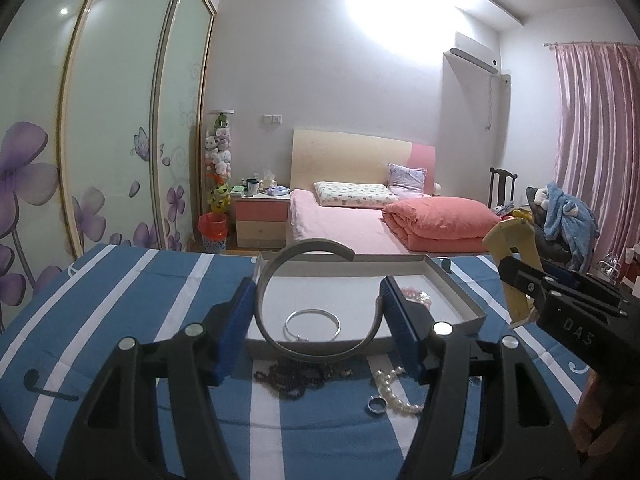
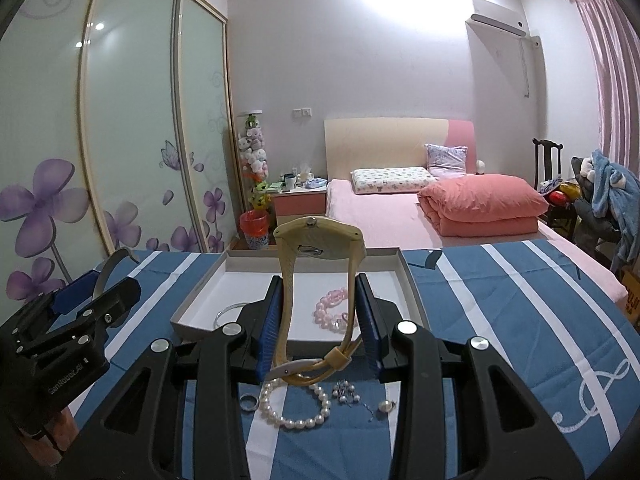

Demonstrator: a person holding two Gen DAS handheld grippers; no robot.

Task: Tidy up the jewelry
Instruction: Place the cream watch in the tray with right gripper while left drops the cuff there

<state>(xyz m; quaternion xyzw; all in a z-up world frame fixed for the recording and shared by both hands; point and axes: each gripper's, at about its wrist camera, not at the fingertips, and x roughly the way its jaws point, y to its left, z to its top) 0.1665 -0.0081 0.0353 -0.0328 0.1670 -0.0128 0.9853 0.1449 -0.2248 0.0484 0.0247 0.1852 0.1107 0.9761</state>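
jewelry lifted over the tray in both grippers

jewelry lay partly in a shallow white tray (image 1: 460,280) and partly on the blue-and-white striped cloth (image 1: 140,280) in front of it. the left hand-held gripper (image 1: 318,312) was clamped on a grey open bangle (image 1: 304,248), its blue pads pressing the band's two sides, the ring standing upright with its gap at the top. the right hand-held gripper (image 2: 318,316) was clenched on a cream-yellow watch (image 2: 320,240), pads against the strap on either side, watch case uppermost and the buckle end hanging low between the fingers.

inside the tray sat a thin silver bangle (image 1: 313,325) near the front wall and a pink bead bracelet (image 2: 334,308) further right. on the cloth just before the tray were a pearl bracelet (image 2: 294,412), a silver ring (image 1: 377,405), a dark bead strand (image 1: 288,380), and small silvery pieces (image 2: 346,392), perhaps earrings, too small to make out. behind the cloth stood a pink bed (image 2: 400,216).
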